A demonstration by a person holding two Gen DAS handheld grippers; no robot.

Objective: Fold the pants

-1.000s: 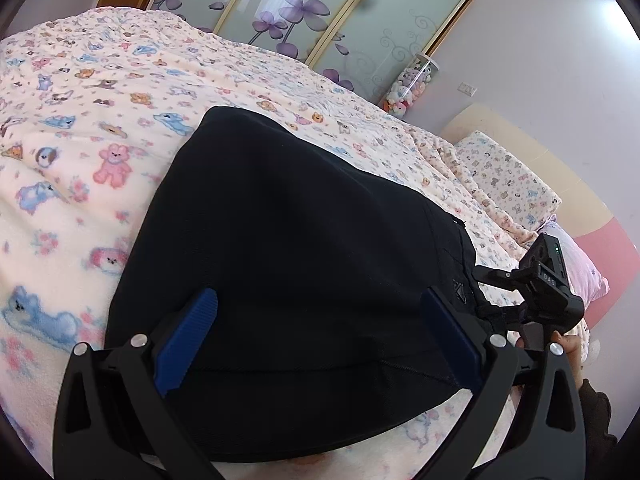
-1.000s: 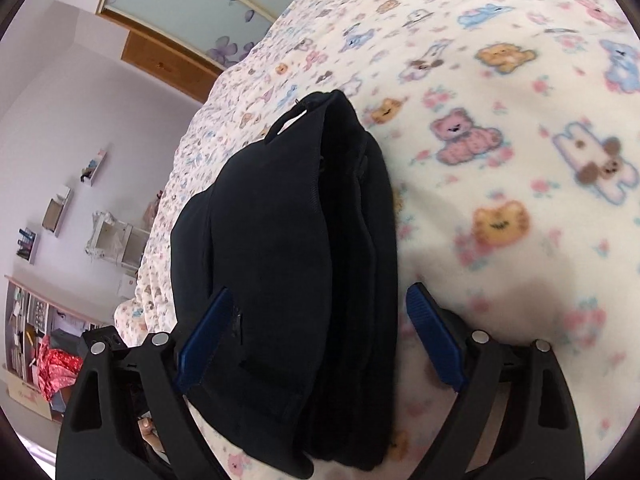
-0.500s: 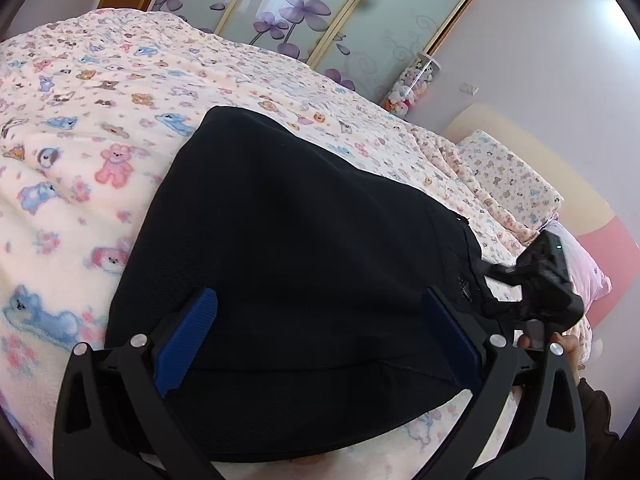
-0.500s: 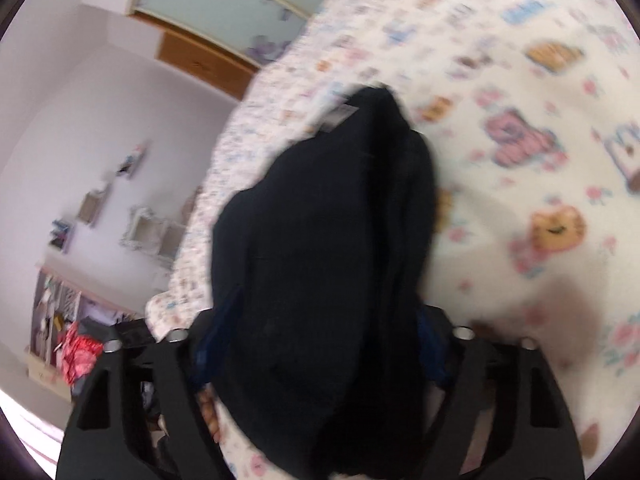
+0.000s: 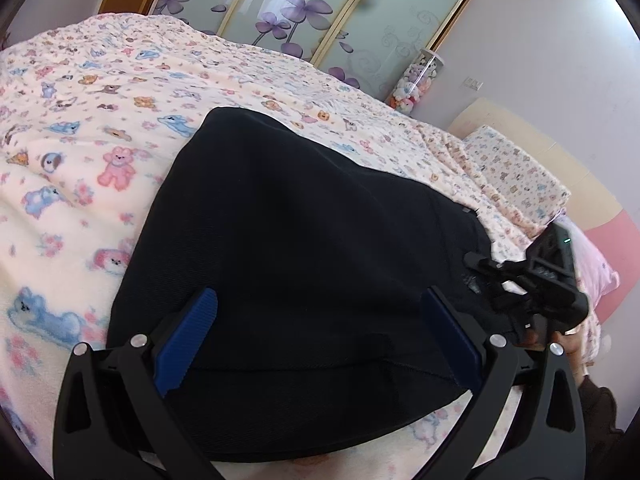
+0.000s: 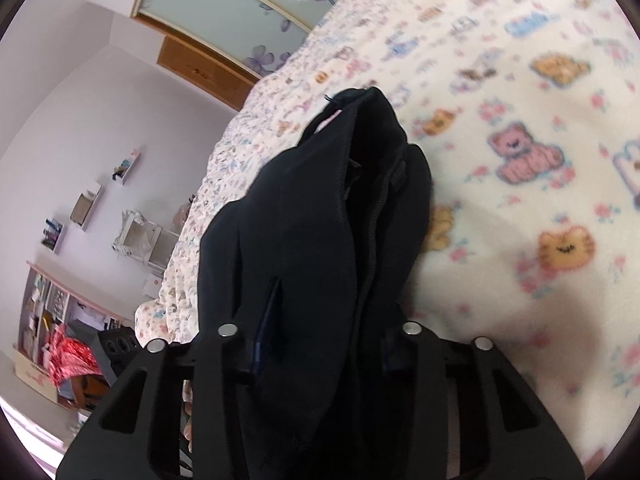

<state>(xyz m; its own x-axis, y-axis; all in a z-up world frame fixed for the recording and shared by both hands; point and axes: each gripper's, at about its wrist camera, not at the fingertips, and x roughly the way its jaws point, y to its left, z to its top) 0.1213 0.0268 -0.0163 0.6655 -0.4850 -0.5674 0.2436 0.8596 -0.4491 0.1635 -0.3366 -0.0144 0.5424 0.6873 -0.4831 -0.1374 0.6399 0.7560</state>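
The black pants (image 5: 304, 240) lie folded in a thick stack on the bed. My left gripper (image 5: 320, 320) is open, its blue pads spread wide over the near end of the stack. In the right wrist view the pants (image 6: 320, 220) bunch up between the jaws of my right gripper (image 6: 320, 344), which is shut on the stack's edge and lifts it a little. The right gripper also shows at the right edge of the left wrist view (image 5: 536, 280).
The bed has a cream blanket with cartoon animals (image 5: 100, 128). A pillow (image 5: 516, 168) and pink cushion (image 5: 596, 264) lie at the head. Sliding wardrobe doors (image 5: 320, 12) stand behind. Shelves and a desk (image 6: 60, 280) are beyond the bed's edge.
My right gripper has closed on the edge of the folded pants and the cloth has bunched up between its jaws. The left gripper has stayed open and still.
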